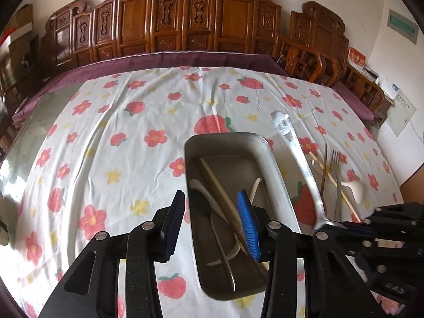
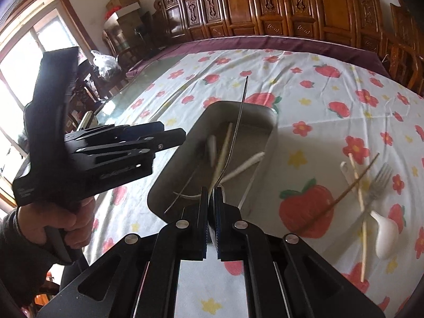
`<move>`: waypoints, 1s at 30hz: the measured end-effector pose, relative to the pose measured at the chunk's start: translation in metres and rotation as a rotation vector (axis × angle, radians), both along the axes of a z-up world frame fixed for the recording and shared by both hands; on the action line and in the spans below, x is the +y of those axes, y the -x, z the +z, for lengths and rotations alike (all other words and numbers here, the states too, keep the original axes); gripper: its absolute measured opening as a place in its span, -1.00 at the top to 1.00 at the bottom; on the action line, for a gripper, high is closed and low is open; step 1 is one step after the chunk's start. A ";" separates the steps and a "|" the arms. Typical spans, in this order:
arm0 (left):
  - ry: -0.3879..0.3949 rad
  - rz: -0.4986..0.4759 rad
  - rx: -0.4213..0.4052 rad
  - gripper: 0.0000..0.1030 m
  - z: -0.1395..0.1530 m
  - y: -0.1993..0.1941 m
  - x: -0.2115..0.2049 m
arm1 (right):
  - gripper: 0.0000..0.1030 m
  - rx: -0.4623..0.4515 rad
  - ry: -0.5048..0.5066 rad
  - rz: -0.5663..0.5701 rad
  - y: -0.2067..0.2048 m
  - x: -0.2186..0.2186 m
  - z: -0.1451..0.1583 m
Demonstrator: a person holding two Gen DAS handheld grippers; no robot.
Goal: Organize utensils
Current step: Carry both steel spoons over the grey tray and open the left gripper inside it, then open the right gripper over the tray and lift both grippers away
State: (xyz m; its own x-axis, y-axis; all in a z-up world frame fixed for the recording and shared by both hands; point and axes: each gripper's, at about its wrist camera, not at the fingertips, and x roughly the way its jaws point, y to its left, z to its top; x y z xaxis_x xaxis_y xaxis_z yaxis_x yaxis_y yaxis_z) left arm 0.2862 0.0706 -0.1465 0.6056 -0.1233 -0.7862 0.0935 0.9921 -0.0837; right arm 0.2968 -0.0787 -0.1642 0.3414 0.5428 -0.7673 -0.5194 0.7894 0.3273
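A home dining room: a large table (image 1: 66, 143) under a strawberry-and-flower cloth (image 1: 148, 106), carved wooden chairs (image 1: 169, 18) lined along the wall behind the table, and a window (image 2: 29, 61) off to the table's side.

fork (image 1: 336, 177) right of tray (image 1: 275, 169)

Desk covered by white cloth with red flower and strawberry print (image 1: 127, 143), purple cloth (image 1: 164, 59) underneath showing along the far edge. Row of carved brown wooden chair backs (image 1: 185, 18) behind it. Window with brown wooden frame (image 2: 34, 45) at left, stacked cardboard boxes (image 2: 124, 2) in corner. White wall panel (image 1: 404, 114) at right.
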 end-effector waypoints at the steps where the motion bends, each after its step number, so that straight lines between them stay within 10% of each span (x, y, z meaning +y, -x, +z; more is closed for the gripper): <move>1: 0.001 0.005 -0.003 0.24 0.001 0.003 0.003 | 0.89 0.002 0.000 0.004 -0.002 0.004 -0.002; 30: 0.007 0.028 -0.058 0.16 0.033 0.042 0.018 | 0.81 -0.065 0.016 0.011 0.007 0.005 0.011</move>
State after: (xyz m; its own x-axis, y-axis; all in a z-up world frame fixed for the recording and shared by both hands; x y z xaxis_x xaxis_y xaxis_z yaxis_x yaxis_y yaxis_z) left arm 0.2438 0.0889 -0.1135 0.6535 -0.1110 -0.7487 0.0701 0.9938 -0.0861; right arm 0.2899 -0.0739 -0.1529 0.3849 0.5346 -0.7524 -0.5481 0.7883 0.2797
